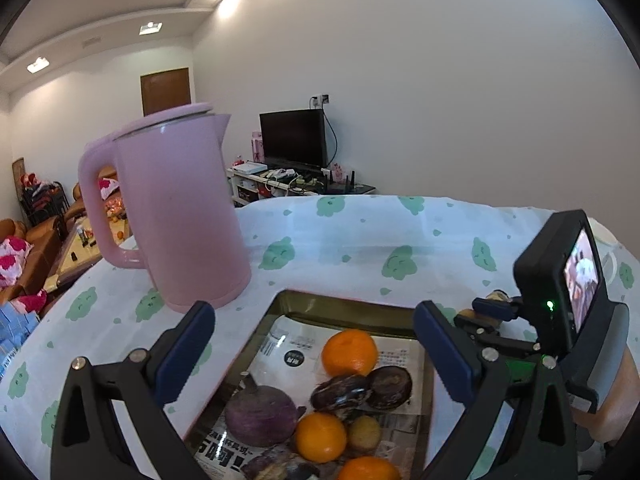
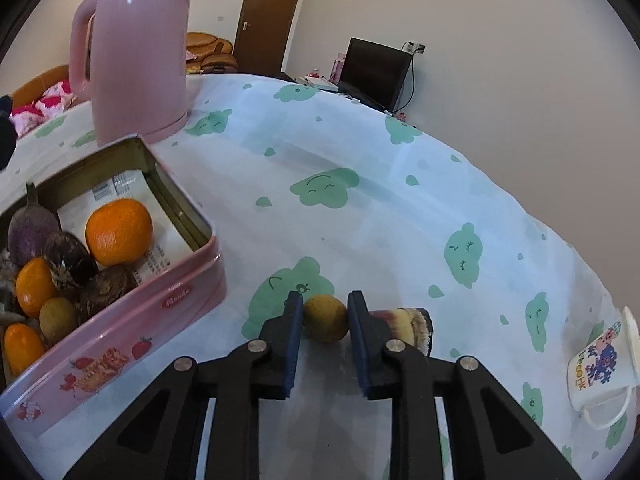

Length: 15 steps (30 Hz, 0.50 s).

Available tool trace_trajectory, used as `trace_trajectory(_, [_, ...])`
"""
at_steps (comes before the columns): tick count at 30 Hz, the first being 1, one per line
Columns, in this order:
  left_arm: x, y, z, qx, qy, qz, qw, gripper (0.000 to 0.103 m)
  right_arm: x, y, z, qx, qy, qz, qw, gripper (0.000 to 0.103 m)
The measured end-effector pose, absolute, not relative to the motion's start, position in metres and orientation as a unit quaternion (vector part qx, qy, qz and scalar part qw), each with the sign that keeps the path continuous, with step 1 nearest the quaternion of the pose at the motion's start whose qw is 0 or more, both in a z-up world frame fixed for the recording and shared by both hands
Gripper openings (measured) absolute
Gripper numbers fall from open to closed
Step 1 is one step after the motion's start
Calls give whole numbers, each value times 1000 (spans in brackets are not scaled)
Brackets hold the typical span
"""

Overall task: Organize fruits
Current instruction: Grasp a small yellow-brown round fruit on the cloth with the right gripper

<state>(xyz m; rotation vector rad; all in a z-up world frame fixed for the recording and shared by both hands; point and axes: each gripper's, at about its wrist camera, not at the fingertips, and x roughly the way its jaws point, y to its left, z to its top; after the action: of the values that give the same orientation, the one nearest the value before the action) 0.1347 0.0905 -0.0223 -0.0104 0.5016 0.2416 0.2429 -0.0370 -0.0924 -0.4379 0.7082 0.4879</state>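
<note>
A table [image 2: 400,208] draped in a white cloth printed with green cloud faces is filling the middle of both views. A pink kettle [image 2: 136,52] is standing upright on it at the upper left of the right wrist view, just behind a pink tin [image 2: 120,320] that is sitting at the left edge. A small yellow-brown fruit [image 2: 325,319] is lying on the cloth at lower centre, with a cut purple-and-cream piece [image 2: 412,326] just to its right. A white printed mug [image 2: 602,372] is lying on its side at the lower right edge.
</note>
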Motion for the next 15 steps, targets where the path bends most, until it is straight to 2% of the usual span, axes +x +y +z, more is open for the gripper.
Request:
trace_trajectory(5, [142, 78, -22, 4, 250, 114, 961, 102, 255, -38, -92, -196, 347, 239, 885, 25])
trace_trajectory(7, [146, 78, -23, 3, 258, 110, 960, 102, 257, -37, -93, -195, 349, 240, 885, 30])
trace_trajectory(9, [148, 81, -23, 2, 259, 113, 959, 102, 255, -37, -92, -190, 350, 257, 880, 42])
trace_trajectory(10, [148, 83, -24, 1, 259, 117, 959, 102, 255, -37, -93, -191, 351, 260, 879, 43])
trace_trajectory(14, [150, 97, -26, -20, 263, 122, 957, 102, 250, -21, -100, -258, 340, 229, 875, 41])
trace_trajectory(15, [150, 98, -26, -21, 263, 123, 957, 102, 249, -19, -102, -270, 336, 220, 875, 30])
